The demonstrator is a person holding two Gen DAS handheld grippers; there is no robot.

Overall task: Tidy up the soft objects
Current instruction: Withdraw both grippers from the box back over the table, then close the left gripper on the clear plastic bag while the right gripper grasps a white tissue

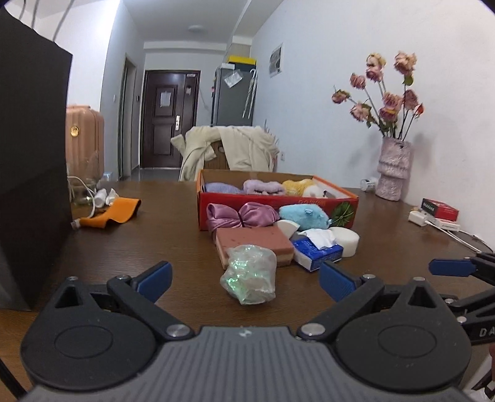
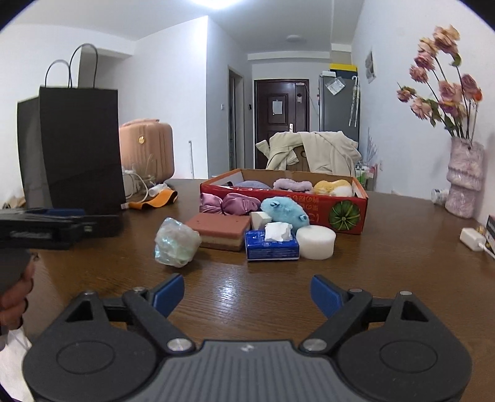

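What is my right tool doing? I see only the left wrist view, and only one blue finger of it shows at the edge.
Observer: The right tool is open and holds nothing, low over the table.
Operator: Which object lies straight ahead of it?
Observer: The blue tissue pack, with the white round sponge just to its right.
Operator: And the black wall on my left?
Observer: It is a black paper bag, upright, with two loop handles.

White walls [image 2: 173, 77], dark door [image 2: 281, 120], brown wooden table [image 2: 247, 287], ceiling light [image 1: 196, 28]
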